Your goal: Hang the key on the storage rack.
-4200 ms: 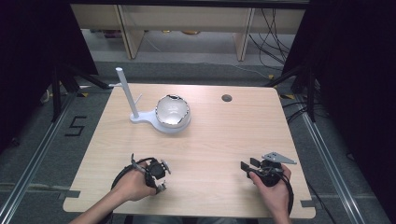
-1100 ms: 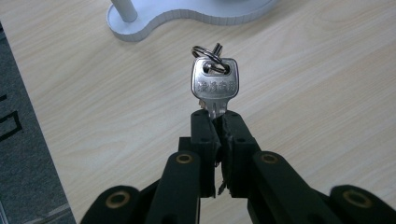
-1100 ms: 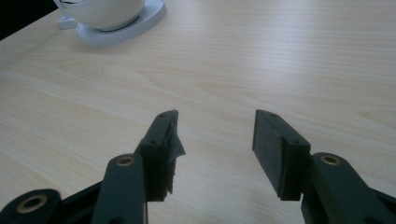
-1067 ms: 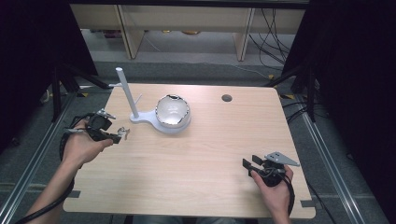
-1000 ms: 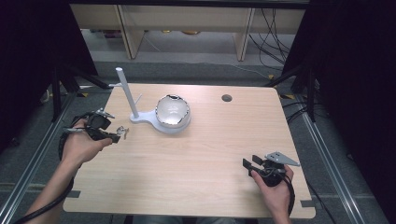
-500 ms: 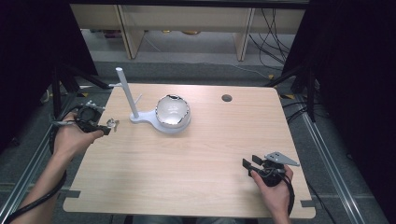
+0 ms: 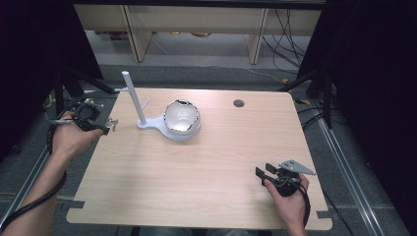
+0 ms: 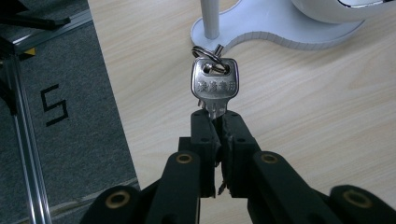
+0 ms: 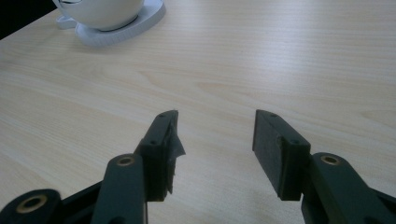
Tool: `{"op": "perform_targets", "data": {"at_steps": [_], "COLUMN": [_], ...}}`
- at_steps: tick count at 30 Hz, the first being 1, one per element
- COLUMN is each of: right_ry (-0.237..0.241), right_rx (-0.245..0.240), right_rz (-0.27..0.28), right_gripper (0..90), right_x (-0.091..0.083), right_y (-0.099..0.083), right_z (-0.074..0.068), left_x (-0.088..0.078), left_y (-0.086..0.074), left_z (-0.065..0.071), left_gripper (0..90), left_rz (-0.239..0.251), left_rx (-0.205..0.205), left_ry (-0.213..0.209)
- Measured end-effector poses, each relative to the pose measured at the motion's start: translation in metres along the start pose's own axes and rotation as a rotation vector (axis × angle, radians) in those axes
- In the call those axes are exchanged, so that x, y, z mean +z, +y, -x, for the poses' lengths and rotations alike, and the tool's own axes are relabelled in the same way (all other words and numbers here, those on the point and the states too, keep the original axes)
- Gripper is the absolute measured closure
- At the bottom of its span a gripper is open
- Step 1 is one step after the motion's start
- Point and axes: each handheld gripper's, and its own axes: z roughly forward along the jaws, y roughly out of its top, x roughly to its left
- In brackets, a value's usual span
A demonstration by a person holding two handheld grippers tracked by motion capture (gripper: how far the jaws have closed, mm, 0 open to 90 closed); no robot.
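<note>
I hold a small silver key (image 8: 214, 84) in my left gripper (image 8: 218, 122). The jaws are pressed together on the blade of the key, so the flat head with its ring (image 8: 205, 50) stands out in front of the tips. In the high view the left gripper (image 7: 96, 124) is at the left edge of the table (image 7: 211, 196), and the key (image 7: 112, 123) hangs in the air near the white stand (image 7: 162, 125), not touching it. The stand has a thin upright post (image 7: 134, 97) and a round bowl (image 7: 181, 117) on the same base.

I think the step in hand is to bring the key to this stand, most probably to put the ring over the post, though I cannot be sure if the bowl is the goal instead. For the post, I judge that the ring must come above the top of the post, which is high, so the hand needs to rise first and only then go sideways. The ring is small and it swings freely, so I should move slowly and let it hang quiet before I lower it. My grip is only on the thin blade; a knock against the post may turn the key between the pads, so I should keep the pressure until the ring is really around the post.

My right gripper (image 9: 215, 140) rests at the near right corner of the table with its jaws apart and nothing between them. It can stay there, or steady the base if the stand slides.
</note>
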Motion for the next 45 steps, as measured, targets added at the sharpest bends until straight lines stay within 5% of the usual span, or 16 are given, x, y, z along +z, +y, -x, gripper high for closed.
{"op": "perform_targets", "data": {"at_steps": [15, 27, 45], "right_ry": [0.016, 0.017, 0.003], "right_rx": [0.008, 0.009, 0.007], "right_rz": [0.010, 0.011, -0.006], "right_gripper": [50.9, 50.9, 50.9], "right_x": [0.000, 0.001, 0.000], "right_y": [0.000, 0.000, 0.000], "right_z": [-0.001, 0.000, 0.000], "left_x": [0.001, 0.002, 0.003], "left_y": [0.017, 0.028, 0.044], "left_z": [-0.004, -0.006, -0.009], "left_gripper": [84.3, 84.3, 84.3], "left_rz": [0.035, 0.077, 0.095], "left_rx": [0.005, -0.007, 0.026], "left_ry": [0.079, 0.113, 0.155]}}
